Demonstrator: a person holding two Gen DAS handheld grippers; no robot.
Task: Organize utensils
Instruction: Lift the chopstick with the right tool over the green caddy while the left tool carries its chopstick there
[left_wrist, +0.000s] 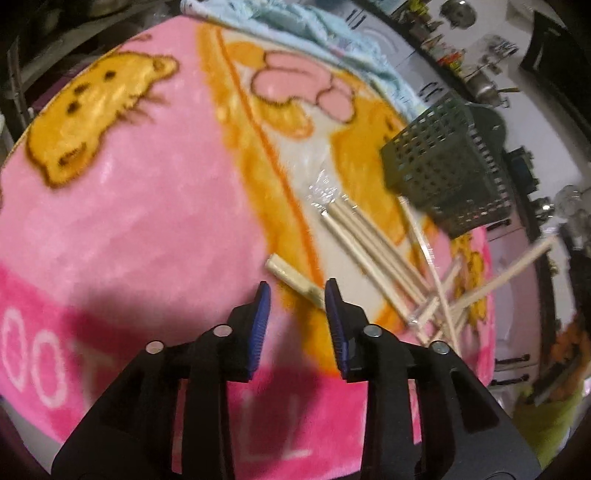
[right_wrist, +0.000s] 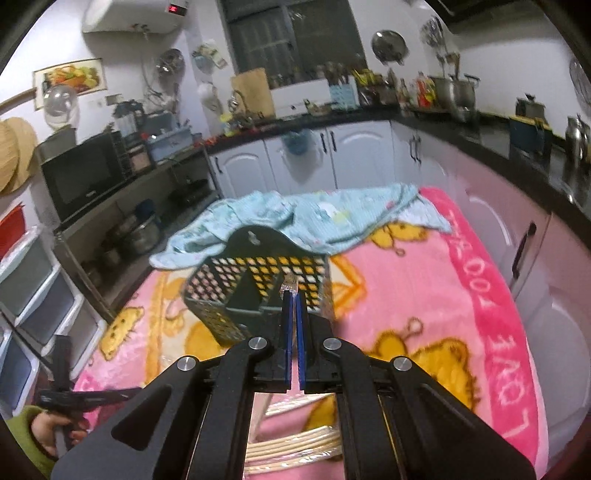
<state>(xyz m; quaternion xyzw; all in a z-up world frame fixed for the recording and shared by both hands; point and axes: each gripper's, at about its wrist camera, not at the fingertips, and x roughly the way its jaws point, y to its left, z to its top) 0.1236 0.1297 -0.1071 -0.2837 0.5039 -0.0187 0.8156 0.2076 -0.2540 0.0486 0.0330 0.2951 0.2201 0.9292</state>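
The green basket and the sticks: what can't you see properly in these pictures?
- Basket: right wrist view, its inside bottom is hidden by its own walls and the right gripper.
- Chopsticks: left wrist view, motion blur smears them, so no count.
- Thing in the right gripper: only a small wrapped tip shows; the rest is behind the fingers.

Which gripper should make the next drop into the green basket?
Right. The right gripper is shut on a wrapped chopstick before the green basket; the left gripper is open, empty.
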